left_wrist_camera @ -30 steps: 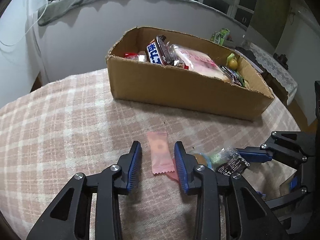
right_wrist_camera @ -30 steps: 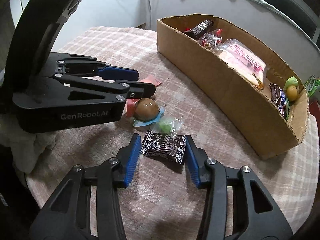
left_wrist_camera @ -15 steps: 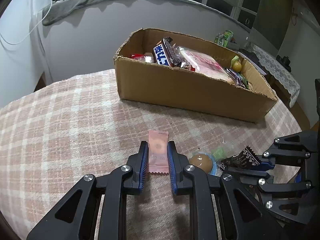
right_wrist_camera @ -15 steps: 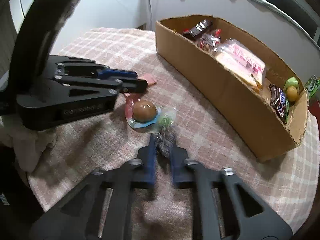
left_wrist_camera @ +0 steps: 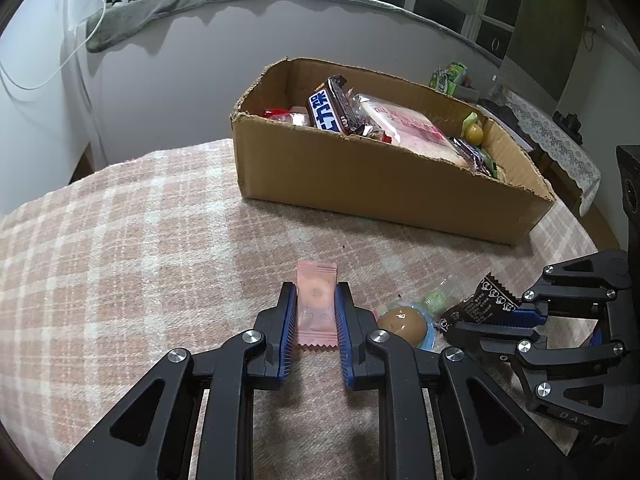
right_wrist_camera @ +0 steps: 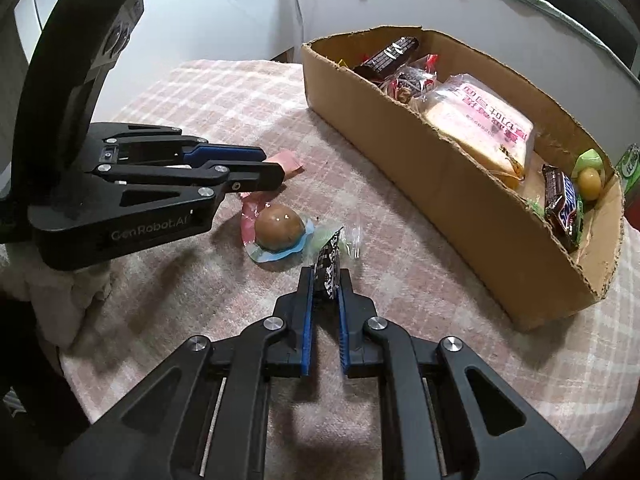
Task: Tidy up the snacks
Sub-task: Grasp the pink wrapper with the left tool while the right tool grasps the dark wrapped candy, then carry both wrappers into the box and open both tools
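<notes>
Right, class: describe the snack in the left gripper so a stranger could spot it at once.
Start at the long brown cardboard box on the pink checked tablecloth; nearer the camera, the left gripper is shut on a flat pale-pink wrapper. Unlike the neighbouring round brown egg-shaped snack and black packet, it is rectangular, with crimped ends.

The table wears a soft, matt woven cloth (left_wrist_camera: 120, 248) in pink and cream checks. The box (left_wrist_camera: 380, 184) is raw brown cardboard, matt, with ragged torn rims. The pink sachet (left_wrist_camera: 316, 304) looks like dull foil-plastic with crimped ends; the dark wrapper (right_wrist_camera: 328, 268) is glossy film. Both grippers are matt black plastic with ribbed blue pads (left_wrist_camera: 289, 332) and bright metal screws.
</notes>
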